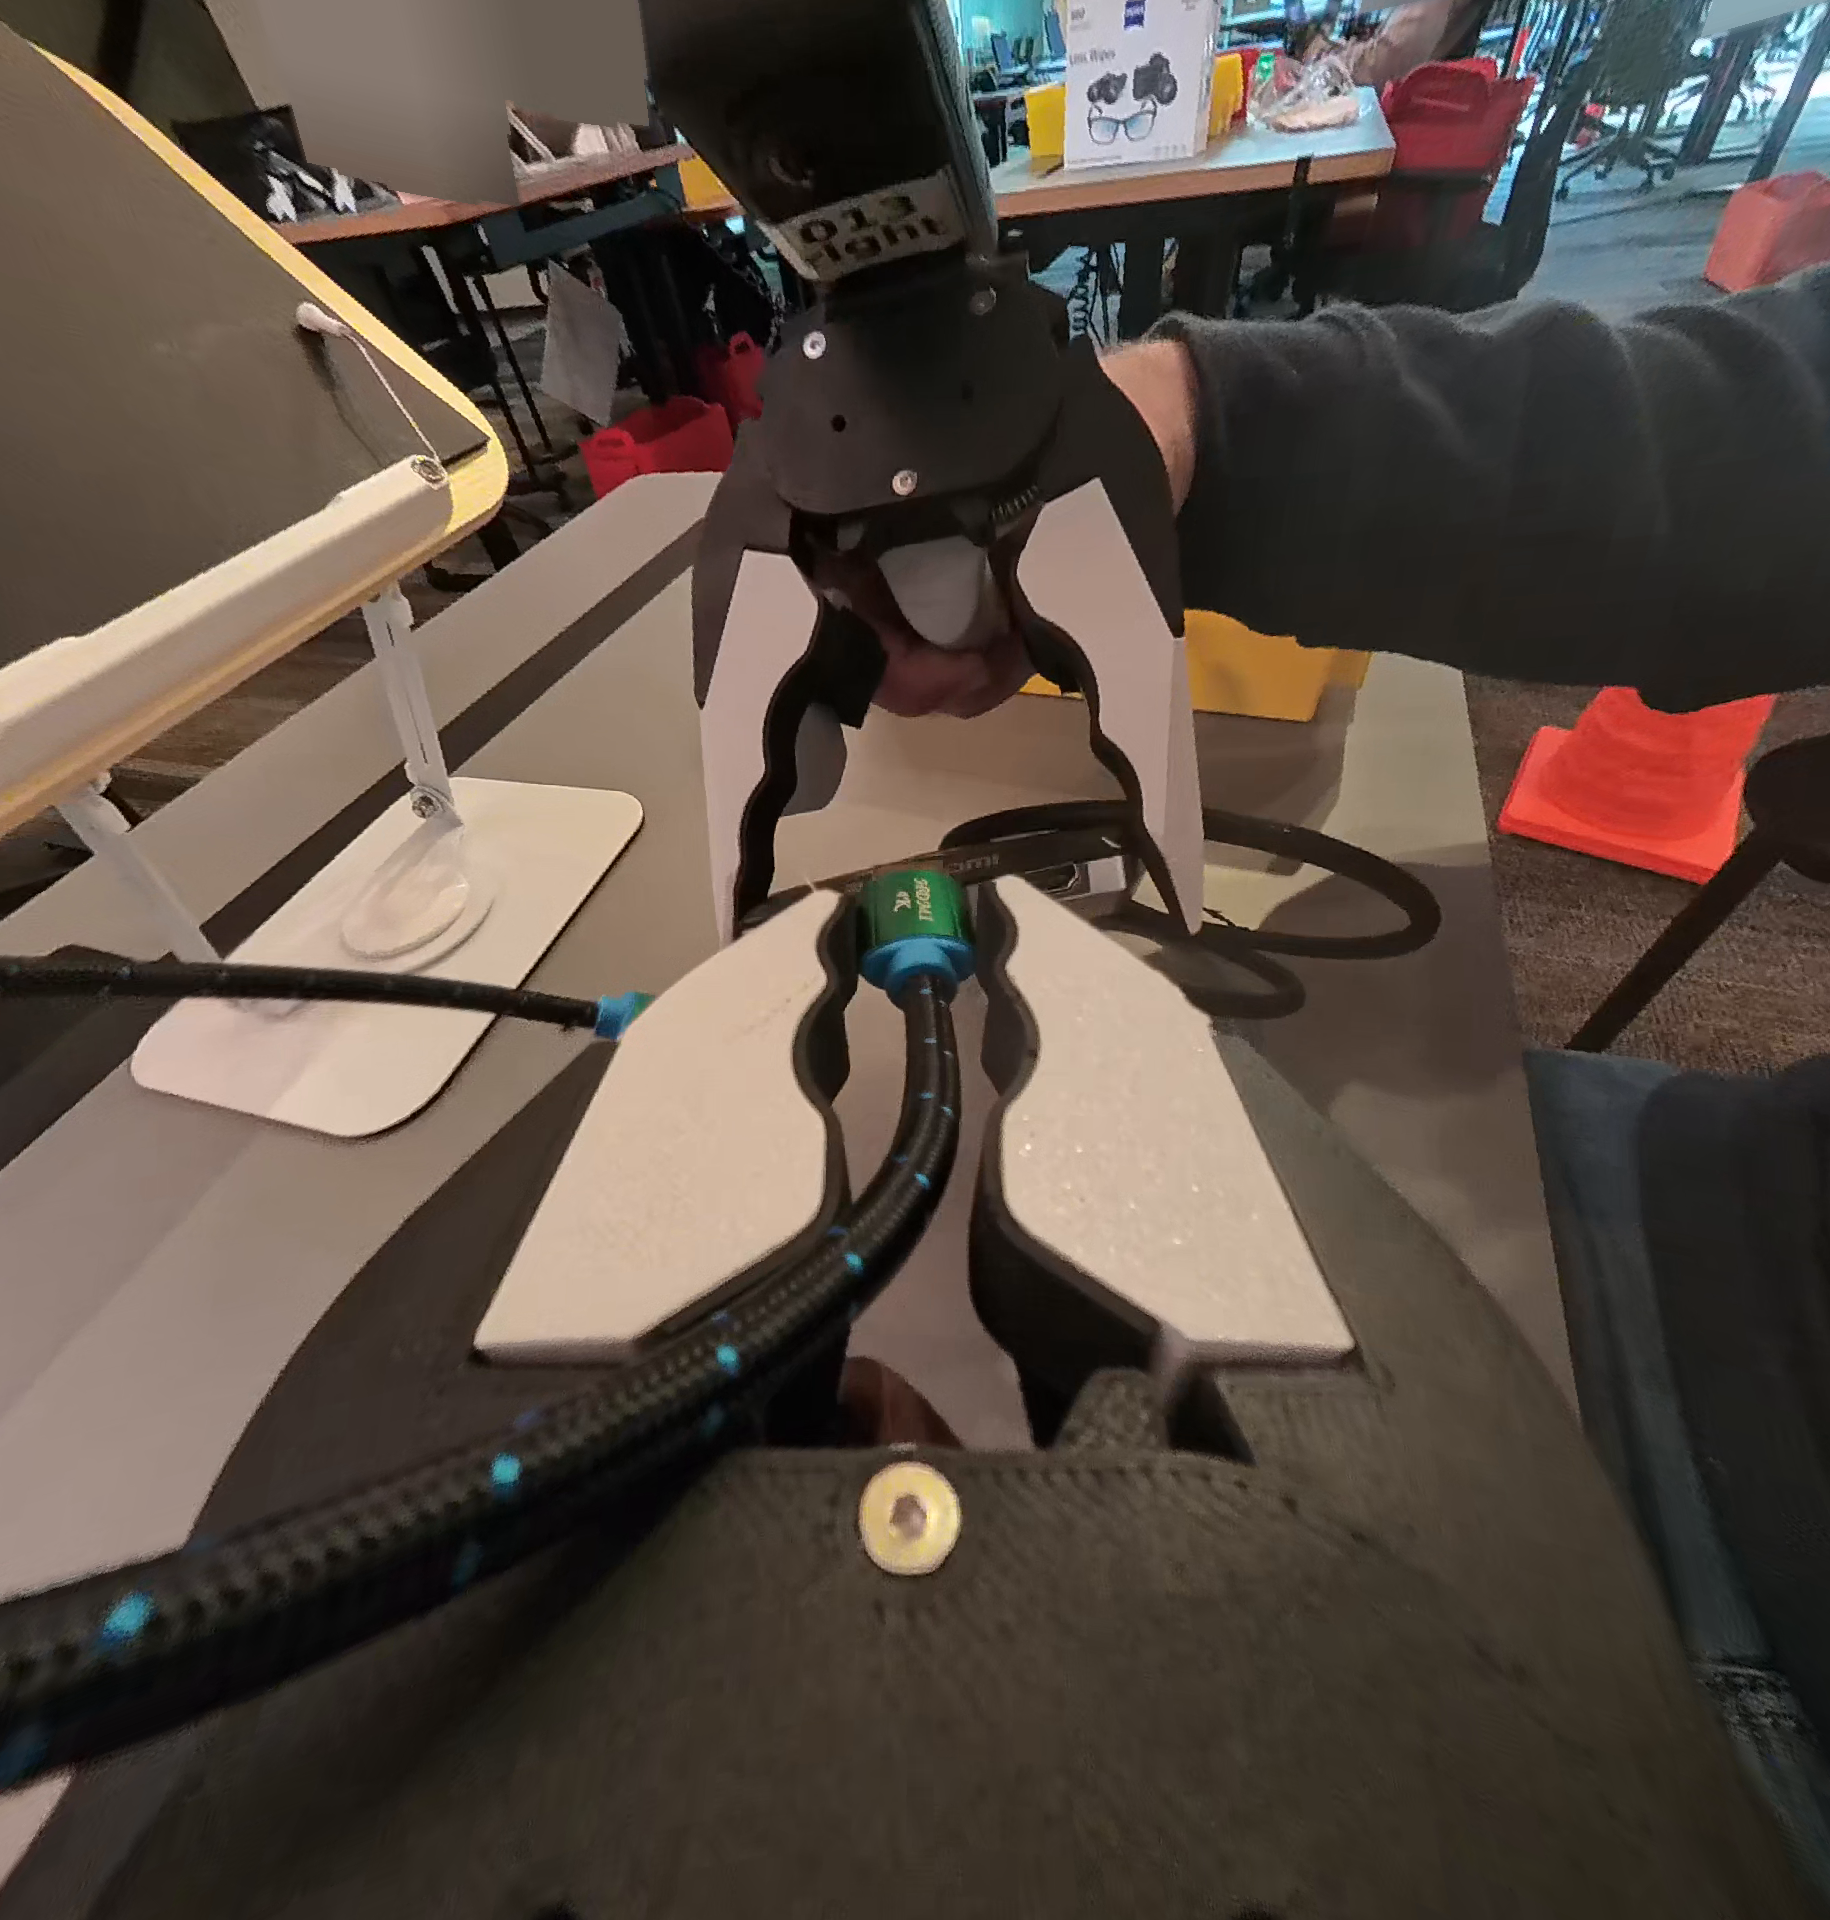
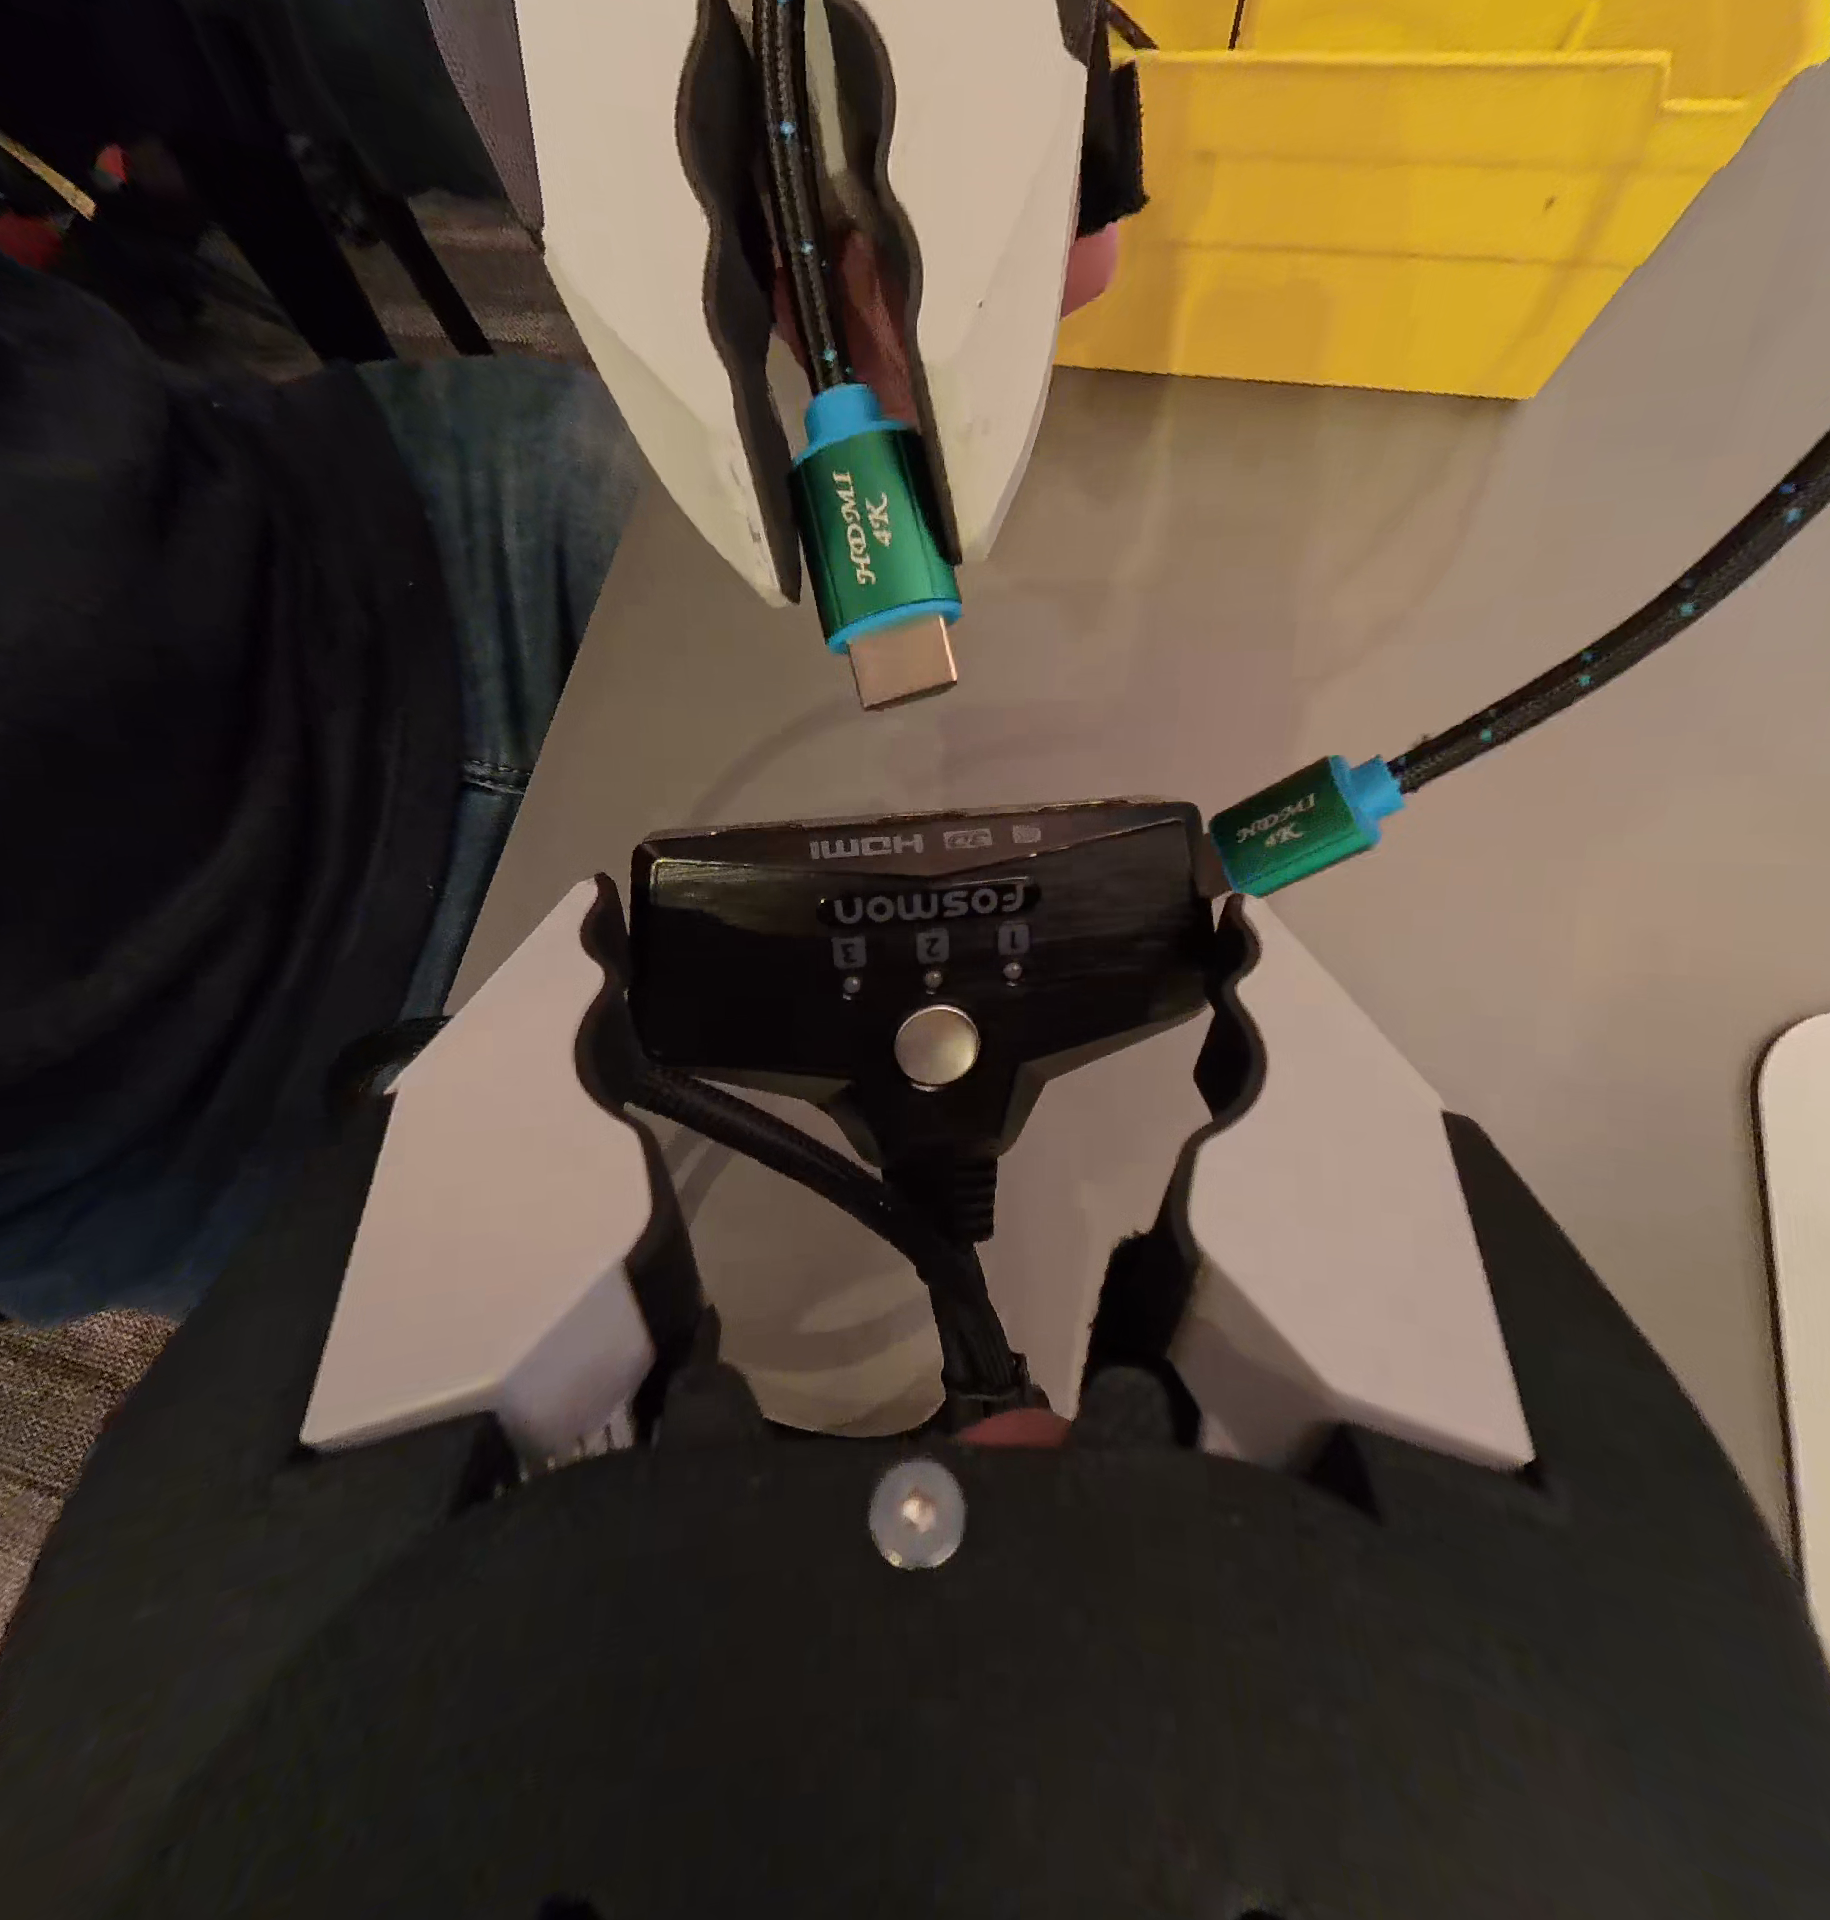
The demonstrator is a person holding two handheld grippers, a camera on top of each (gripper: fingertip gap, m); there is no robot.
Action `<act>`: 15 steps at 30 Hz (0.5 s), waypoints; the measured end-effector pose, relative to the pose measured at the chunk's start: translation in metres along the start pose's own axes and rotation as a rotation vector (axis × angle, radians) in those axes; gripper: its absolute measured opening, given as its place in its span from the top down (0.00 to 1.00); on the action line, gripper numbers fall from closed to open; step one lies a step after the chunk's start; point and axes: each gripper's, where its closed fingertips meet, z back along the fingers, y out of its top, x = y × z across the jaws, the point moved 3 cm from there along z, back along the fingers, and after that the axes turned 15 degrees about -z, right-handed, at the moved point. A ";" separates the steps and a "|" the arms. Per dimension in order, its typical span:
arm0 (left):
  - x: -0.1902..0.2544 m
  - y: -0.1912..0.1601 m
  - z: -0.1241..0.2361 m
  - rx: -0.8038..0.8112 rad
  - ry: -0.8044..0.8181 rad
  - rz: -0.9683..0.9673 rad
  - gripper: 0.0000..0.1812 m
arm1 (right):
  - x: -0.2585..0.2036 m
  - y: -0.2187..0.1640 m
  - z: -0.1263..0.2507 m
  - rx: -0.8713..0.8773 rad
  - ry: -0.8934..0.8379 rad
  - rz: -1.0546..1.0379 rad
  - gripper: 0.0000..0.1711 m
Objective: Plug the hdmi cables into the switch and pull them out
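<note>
Green plug [image 2: 883, 556] is clamped in our left hand-held gripper [image 2: 869, 582], just short of the switch [image 2: 916, 935], which our right hand-held gripper [image 2: 916, 925] seemingly clamps on the surface [image 2: 1462, 1039]; next, align and insert.

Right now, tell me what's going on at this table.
A person works two handheld grippers. The right gripper braces the black HDMI switch on the table between its fingers. The left gripper is shut on a green HDMI plug, its metal tip hanging just short of the switch, not inserted. A second green plug is already at the switch's side port.
</note>
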 end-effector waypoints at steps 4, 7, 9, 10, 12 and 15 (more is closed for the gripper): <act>0.004 -0.004 -0.004 -0.032 -0.031 0.003 0.88 | -0.002 0.000 0.000 -0.013 -0.003 0.016 0.36; 0.006 -0.006 -0.007 -0.045 -0.056 0.007 0.89 | -0.004 0.001 0.000 -0.017 -0.005 0.025 0.36; 0.007 -0.006 -0.009 -0.051 -0.065 0.007 0.88 | -0.005 0.001 0.000 -0.025 -0.007 0.029 0.36; 0.008 -0.006 -0.009 -0.056 -0.072 0.006 0.89 | -0.005 0.001 0.000 -0.027 -0.008 0.031 0.36; 0.007 -0.009 -0.010 -0.083 -0.068 0.009 0.88 | -0.005 0.001 -0.001 -0.040 -0.012 0.033 0.36; 0.008 -0.009 -0.009 -0.096 -0.085 0.015 0.88 | -0.006 0.001 -0.002 -0.053 -0.014 0.037 0.36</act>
